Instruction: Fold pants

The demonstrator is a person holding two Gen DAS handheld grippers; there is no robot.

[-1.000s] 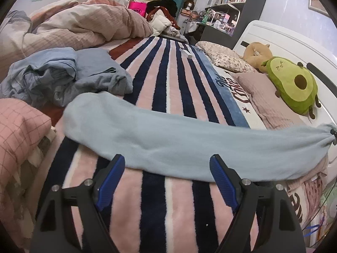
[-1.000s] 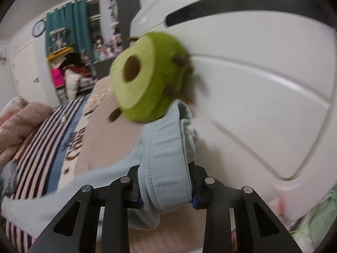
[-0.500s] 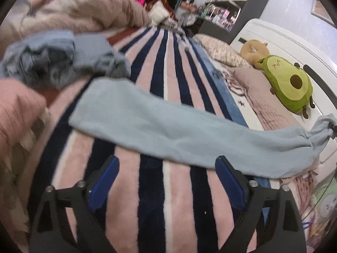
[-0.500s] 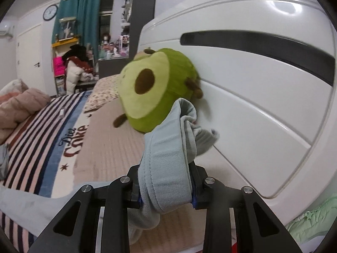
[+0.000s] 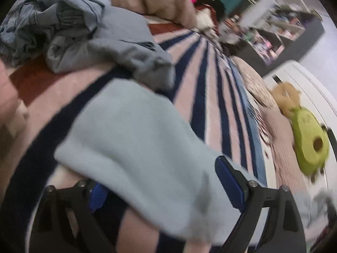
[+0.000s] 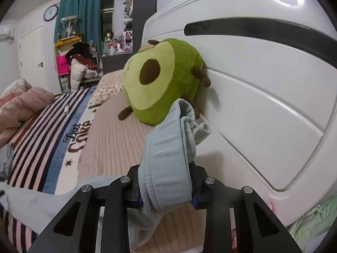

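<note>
The light blue pants (image 5: 134,139) lie stretched across the striped blanket. My left gripper (image 5: 162,185) is open, its jaws wide apart around the near edge of one end of the pants, the cloth passing between the fingers; this view is blurred. My right gripper (image 6: 166,198) is shut on the elastic waistband of the pants (image 6: 168,168) and holds it lifted near the white headboard, just in front of the avocado plush.
A crumpled grey-blue garment pile (image 5: 80,33) lies just beyond the pants. The avocado plush (image 6: 160,82) and a brown plush (image 5: 284,99) lean on the white headboard (image 6: 263,97). A pink quilt (image 6: 19,109) is bunched at the far left.
My left gripper moved forward and down to the pants end, so the cloth now lies between its open jaws. My right gripper stayed shut on the waistband, almost still.
</note>
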